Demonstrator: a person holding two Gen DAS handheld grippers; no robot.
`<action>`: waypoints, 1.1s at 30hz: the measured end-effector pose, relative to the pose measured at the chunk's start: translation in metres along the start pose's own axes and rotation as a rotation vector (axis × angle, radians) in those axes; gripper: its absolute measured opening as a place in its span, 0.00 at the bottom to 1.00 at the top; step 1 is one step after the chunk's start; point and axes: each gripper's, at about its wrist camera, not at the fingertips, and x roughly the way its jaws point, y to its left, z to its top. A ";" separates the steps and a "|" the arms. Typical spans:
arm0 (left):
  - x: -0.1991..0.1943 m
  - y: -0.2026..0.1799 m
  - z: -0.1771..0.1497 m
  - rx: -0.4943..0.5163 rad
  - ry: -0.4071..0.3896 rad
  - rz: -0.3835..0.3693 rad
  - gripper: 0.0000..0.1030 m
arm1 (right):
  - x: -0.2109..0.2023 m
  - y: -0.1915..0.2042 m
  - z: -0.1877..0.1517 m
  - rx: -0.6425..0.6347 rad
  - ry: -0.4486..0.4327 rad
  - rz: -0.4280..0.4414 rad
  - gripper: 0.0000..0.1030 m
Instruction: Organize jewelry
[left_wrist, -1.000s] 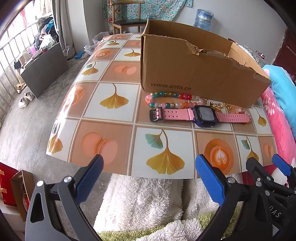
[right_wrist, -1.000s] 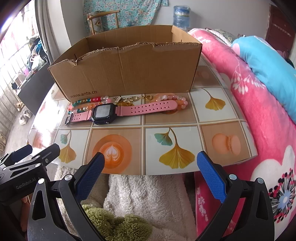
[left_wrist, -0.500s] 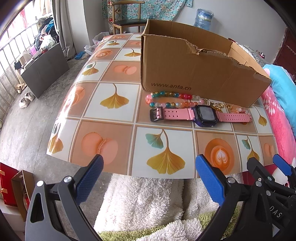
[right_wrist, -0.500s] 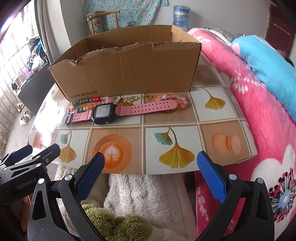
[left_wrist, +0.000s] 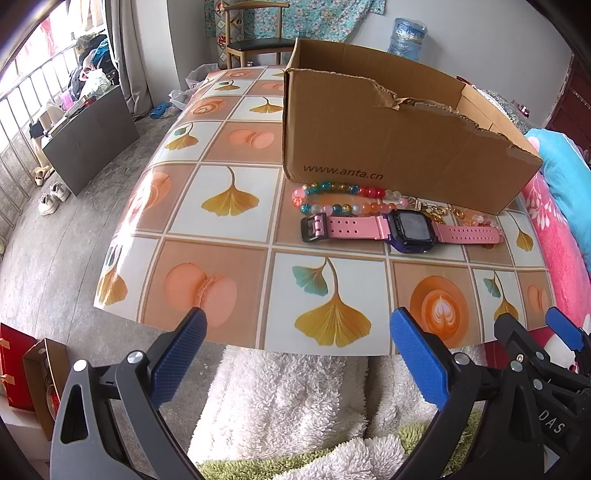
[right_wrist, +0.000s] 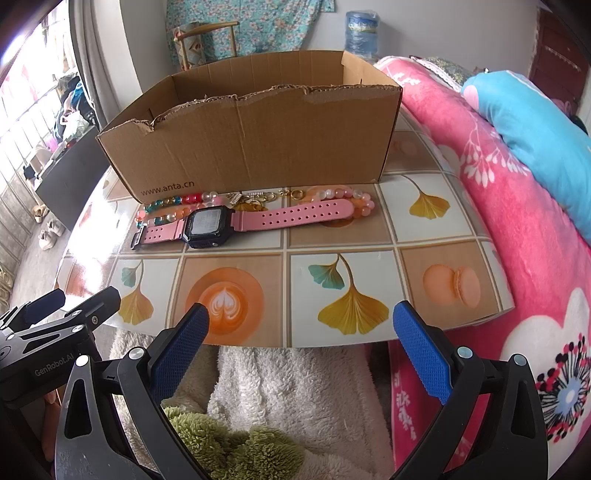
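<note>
A pink-strapped watch (left_wrist: 402, 230) (right_wrist: 236, 223) lies flat on the patterned table, just in front of an open cardboard box (left_wrist: 391, 147) (right_wrist: 255, 144). Between watch and box lie a colourful bead bracelet (left_wrist: 340, 199) (right_wrist: 171, 206), a small gold chain (left_wrist: 434, 214) (right_wrist: 258, 197) and a pink-orange bead bracelet (right_wrist: 351, 201). My left gripper (left_wrist: 297, 330) hangs open at the table's near edge, nothing between its blue pads. My right gripper (right_wrist: 301, 325) is likewise open and empty at the near edge, to the right of the left one.
The table (left_wrist: 229, 236) carries a glossy leaf-and-macaron cloth. A pink and blue blanket (right_wrist: 517, 192) borders its right side. White and green fluffy fabric (left_wrist: 288, 398) lies below the near edge. A chair (left_wrist: 255, 40) and water bottle (left_wrist: 406, 37) stand behind the box.
</note>
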 end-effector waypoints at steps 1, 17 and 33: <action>0.000 -0.001 0.000 0.000 0.001 0.001 0.95 | 0.000 0.000 0.000 0.001 0.001 -0.001 0.93; 0.046 0.019 0.017 0.042 0.043 0.040 0.95 | 0.021 -0.010 0.019 0.021 0.001 -0.046 0.93; 0.071 0.034 0.038 0.165 0.058 -0.014 0.95 | 0.069 -0.020 0.025 -0.035 0.098 0.001 0.93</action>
